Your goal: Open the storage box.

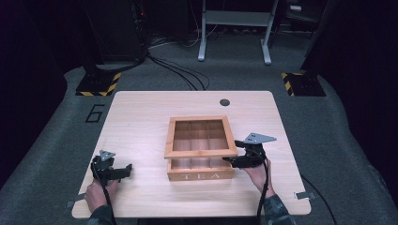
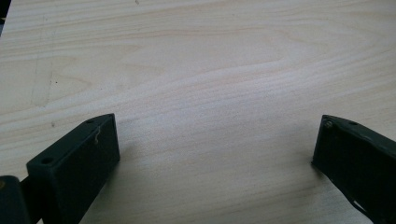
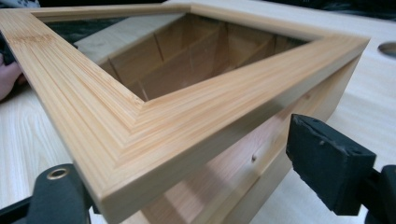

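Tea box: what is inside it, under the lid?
Through the raised lid of the tea box, wooden dividers form compartments, and those visible look empty. The lid's frame covers the front compartments, so their contents cannot be seen.

The left tongs hang with jaws wide apart over the bare wooden table.

We read "TEA" in pale capital letters on the front wall of the wooden box standing on the desk. We also read a dark "6" on the grey floor left of it.
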{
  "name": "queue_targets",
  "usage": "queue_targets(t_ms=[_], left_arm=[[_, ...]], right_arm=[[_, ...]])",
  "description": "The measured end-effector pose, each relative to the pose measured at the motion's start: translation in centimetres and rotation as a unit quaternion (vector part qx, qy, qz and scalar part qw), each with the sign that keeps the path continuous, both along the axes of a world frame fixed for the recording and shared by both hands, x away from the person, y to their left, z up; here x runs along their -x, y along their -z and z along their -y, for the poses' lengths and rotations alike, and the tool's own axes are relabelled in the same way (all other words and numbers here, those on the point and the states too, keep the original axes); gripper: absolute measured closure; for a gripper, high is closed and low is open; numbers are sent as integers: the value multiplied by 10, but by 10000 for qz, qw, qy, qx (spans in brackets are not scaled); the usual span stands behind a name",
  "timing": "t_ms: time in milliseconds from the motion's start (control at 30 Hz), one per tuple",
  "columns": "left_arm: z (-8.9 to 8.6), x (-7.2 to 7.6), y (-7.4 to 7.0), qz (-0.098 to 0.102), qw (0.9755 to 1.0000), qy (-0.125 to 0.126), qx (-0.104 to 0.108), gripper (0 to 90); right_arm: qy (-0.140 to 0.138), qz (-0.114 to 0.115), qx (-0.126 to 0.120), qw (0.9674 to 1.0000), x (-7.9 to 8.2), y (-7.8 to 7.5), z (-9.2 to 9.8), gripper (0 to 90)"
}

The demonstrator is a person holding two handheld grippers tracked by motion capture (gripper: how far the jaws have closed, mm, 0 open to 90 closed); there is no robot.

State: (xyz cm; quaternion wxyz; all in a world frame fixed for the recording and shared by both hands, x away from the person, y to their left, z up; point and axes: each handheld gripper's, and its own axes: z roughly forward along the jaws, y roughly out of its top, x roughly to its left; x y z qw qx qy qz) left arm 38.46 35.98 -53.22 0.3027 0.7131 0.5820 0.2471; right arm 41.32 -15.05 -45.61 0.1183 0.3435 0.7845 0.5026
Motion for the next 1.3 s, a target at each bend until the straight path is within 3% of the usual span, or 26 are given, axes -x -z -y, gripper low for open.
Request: queue_targets(t_ms=[500,567,733,967,1100,1300], left_arm=[[0,0,0,5,10000,-1,4,2],[0,0,0,-1,10000,2,-1,2],[0,0,0,7,10000,-2,2,2],[0,0,0,15,10000,-2,6,3],[0,0,0,8,10000,-2,2,2],[0,0,0,9,10000,-4,2,3]], right_arm=[[-54,-392,75,9992,10,25,1,206],[-55,-437,-44,9990,12,27,4,193],[-140,-474,-80,9987,17,28,5,175],[-289,-635,255,9972,24,37,3,161],[-217,-635,151,9976,31,42,14,159],[97,-509,295,9982,42,44,37,148]])
